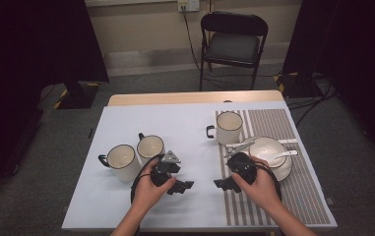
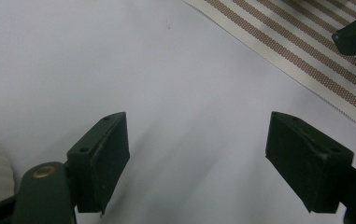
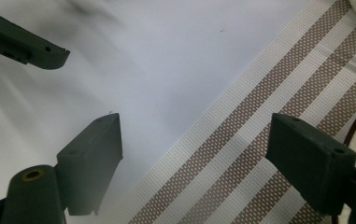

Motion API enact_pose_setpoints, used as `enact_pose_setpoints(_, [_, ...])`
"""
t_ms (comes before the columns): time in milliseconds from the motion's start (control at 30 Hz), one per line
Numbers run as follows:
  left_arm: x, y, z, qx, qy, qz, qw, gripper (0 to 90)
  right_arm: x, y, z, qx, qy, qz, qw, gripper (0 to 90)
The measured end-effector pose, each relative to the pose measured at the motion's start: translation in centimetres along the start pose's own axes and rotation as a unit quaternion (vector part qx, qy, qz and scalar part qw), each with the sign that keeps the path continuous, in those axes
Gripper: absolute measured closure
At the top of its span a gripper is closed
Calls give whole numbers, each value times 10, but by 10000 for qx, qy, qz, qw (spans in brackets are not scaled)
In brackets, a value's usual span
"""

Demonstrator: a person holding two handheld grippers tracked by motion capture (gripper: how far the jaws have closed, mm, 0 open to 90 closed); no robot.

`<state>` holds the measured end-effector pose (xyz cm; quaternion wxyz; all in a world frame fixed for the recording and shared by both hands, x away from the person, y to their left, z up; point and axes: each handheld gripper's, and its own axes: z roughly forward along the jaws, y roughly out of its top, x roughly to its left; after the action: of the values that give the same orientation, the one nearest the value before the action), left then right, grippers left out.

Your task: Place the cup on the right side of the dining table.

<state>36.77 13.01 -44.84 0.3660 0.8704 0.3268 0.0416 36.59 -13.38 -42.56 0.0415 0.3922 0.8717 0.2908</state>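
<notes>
Both claws hover low over the near middle of the counter (image 1: 126, 123), each held in one hand, tips turned toward one another with a bare strip of pale surface between them. The left claw (image 1: 185, 186) has its jaws spread wide and grips nothing; in its own view plain counter lies between the jaws, and the striped mat (image 2: 306, 51) crosses the far right corner. The right claw (image 1: 220, 184) is likewise spread and empty, poised above the left edge of that mat, with a tip of the other claw showing at the upper left of its view.

Just behind the left claw stand two cream mugs: the nearer mug (image 1: 122, 161) to its far left, the second mug (image 1: 150, 146) touching or almost touching it. Just behind the right claw, on the mat, sits a white bowl (image 1: 268, 148) on a plate (image 1: 286, 171), with a spoon (image 1: 284, 154) resting across the bowl. A third mug (image 1: 229, 127) stands farther back at the mat's left edge. Beyond the counter is a folding chair (image 1: 233, 42).
</notes>
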Motion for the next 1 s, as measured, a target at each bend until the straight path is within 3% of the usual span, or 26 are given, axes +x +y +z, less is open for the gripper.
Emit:
enact_pose_setpoints(667, [-1, -6, -1, 37, -45, 5, 10000, 214, 1, -9, 3, 113, -10, -112, 9999, 176])
enact_pose_setpoints(1000, [2, -12, -2, 51, -46, -34, 10000, 216, -3, -18, 0, 126, -23, -57, 9999, 176])
